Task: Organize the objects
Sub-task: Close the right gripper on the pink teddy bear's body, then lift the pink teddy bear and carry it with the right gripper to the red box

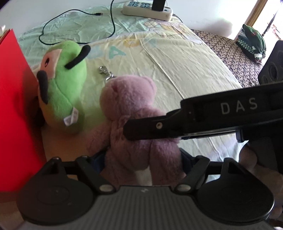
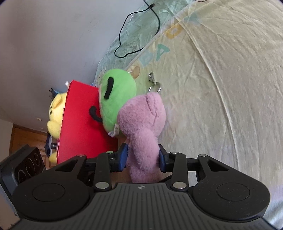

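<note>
Both grippers' fingers [image 2: 161,157] tight around the pink plush bear [image 2: 141,116].

**Colours and Patterns**

Plush bear [image 1: 130,113]: pinkish purple. Second plush toy [image 1: 65,85]: bright green with black markings and a pale pink patch. Third plush [image 2: 55,113]: yellow. Box [image 2: 79,123]: solid red. Bedsheet [image 1: 176,70]: pale yellow and mint green, printed with pastel letters. Cable [image 1: 77,23]: black. Power strip [image 1: 146,10]: cream. Gripper pads [image 2: 123,155]: blue.

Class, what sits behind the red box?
A yellow plush peeks out behind the red box; most of its body is hidden by the box.
</note>
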Demonstrator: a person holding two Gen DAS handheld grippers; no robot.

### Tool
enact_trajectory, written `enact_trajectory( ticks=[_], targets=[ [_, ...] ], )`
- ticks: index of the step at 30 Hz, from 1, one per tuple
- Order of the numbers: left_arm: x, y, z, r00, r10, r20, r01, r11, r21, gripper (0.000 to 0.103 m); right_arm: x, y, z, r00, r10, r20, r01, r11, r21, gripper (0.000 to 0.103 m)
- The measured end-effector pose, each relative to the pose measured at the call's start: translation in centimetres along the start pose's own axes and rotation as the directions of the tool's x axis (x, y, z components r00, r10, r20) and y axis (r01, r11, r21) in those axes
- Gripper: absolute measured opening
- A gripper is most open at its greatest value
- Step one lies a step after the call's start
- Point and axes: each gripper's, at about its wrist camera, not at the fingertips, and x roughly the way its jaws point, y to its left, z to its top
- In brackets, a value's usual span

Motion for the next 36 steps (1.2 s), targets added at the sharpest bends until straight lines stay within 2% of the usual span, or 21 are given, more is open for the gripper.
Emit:
enact_trajectory(
  ticks=[7,15,19,26,30,36],
  targets=[
    [-1.9,-0.5,-2.7,1.000,0.001,-0.017,0.000,0.998,0.067,0.076,-0.5,1.8,-2.5,0.999,-0.014,-0.052,0.010,0.997,-0.073,0.038],
    [-5.2,1.7,-6.2,0.999,0.016,-0.034,-0.014,0.999,0.045,0.076,1.1,5.6,-5.1,0.986,-0.004,-0.167,-0.026,0.983,-0.179,0.038],
    [-7.0,3.3,-8.4,0.998,0.051,-0.034,-0.051,0.999,0.000,0.076,3.1,7.8,-6.6,0.971,0.006,-0.240,-0.063,0.971,-0.231,0.038],
    [-10.9,7.1,-12.3,0.992,0.129,0.001,-0.128,0.982,-0.136,0.075,7.1,12.0,-9.0,0.929,0.041,-0.369,-0.157,0.943,-0.292,0.038],
    [-14.0,9.5,-14.3,0.984,0.174,0.046,-0.163,0.971,-0.176,0.075,8.9,15.5,-10.2,0.915,0.060,-0.398,-0.211,0.914,-0.347,0.038],
    [-18.6,13.8,-16.0,0.971,0.211,0.115,-0.182,0.958,-0.223,0.075,11.4,20.9,-11.7,0.911,0.091,-0.403,-0.269,0.872,-0.410,0.038]
  ],
)
